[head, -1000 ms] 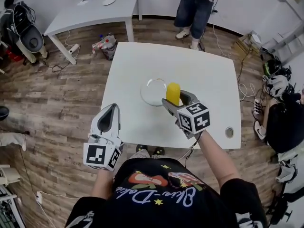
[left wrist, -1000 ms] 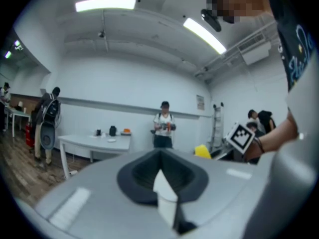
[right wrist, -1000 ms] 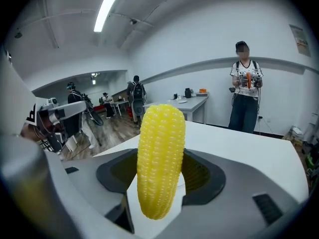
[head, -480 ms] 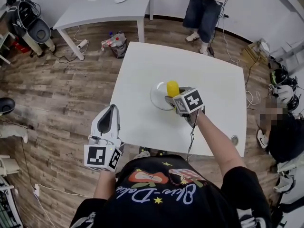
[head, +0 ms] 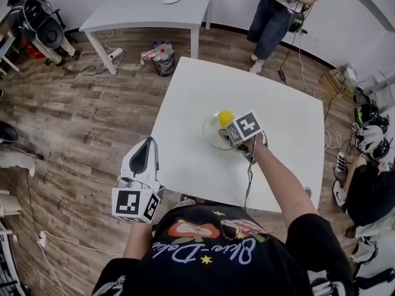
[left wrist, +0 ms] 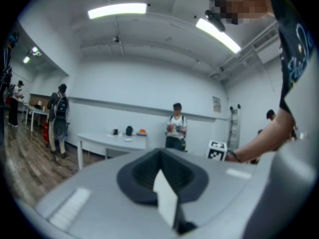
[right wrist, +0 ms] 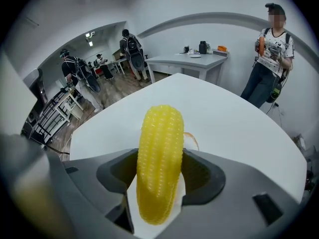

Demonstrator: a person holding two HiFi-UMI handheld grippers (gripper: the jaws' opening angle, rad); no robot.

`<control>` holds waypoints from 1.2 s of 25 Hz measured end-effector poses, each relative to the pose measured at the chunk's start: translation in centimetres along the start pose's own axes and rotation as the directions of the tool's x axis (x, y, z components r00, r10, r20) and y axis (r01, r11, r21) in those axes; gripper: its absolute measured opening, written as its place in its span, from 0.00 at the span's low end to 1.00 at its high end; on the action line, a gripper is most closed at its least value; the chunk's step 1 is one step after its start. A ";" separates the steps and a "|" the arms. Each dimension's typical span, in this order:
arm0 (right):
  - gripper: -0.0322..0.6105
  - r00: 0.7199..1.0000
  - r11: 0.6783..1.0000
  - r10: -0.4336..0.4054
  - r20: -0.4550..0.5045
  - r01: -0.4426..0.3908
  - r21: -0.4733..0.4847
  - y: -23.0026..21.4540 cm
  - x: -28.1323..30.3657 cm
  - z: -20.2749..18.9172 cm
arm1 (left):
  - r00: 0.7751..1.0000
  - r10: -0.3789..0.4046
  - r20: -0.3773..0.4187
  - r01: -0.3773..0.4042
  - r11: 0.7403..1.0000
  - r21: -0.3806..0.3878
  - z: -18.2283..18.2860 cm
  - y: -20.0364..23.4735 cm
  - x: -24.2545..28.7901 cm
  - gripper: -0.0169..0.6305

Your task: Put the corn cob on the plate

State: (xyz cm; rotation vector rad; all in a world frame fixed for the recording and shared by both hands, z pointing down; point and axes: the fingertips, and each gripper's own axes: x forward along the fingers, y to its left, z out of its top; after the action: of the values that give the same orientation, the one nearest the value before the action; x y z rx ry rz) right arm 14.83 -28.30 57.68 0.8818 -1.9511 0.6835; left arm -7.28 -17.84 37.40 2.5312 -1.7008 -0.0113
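A yellow corn cob (head: pixel 225 118) is held in my right gripper (head: pixel 228 127), which is shut on it, above the clear glass plate (head: pixel 210 134) in the middle of the white table (head: pixel 271 103). In the right gripper view the corn cob (right wrist: pixel 159 153) stands up between the two jaws of the right gripper (right wrist: pixel 159 156), with the table top behind it. My left gripper (head: pixel 146 144) hangs off the table's left front corner, over the wooden floor, shut and holding nothing. The left gripper (left wrist: pixel 162 178) view looks out across the room.
A second white table (head: pixel 154 5) stands at the back left, with a bag (head: pixel 159 53) on the floor beside it. A person (head: pixel 278 11) stands beyond the table's far edge. A small round object (head: pixel 307 192) lies near the table's front right edge.
My right gripper has carried the corn cob forward and left, from the plate's right rim to over the plate. The left gripper has stayed where it was.
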 end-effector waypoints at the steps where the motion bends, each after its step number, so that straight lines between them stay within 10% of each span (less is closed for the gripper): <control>1: 0.47 1.000 1.000 -0.001 -0.008 0.001 -0.003 0.0 0.3 0.1 | 1.000 -0.004 -0.003 0.004 1.000 0.000 0.0 0.0 0.1 0.01; 14: 0.47 0.999 0.999 -0.040 -0.036 0.040 -0.023 0.3 2.9 -0.2 | 0.999 -0.032 -0.033 0.033 0.999 0.008 -1.0 -0.5 0.5 0.01; 30: 0.47 0.975 0.991 -0.080 0.209 0.100 -0.084 1.3 0.6 1.5 | 0.993 -0.111 -0.044 0.112 0.994 0.000 -1.4 -2.0 1.0 0.01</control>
State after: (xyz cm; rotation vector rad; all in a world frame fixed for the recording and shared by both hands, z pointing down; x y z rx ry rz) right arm 12.83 -28.83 57.35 1.0085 -2.0919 0.4582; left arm -4.95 -17.86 38.71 2.6044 -1.5429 0.0389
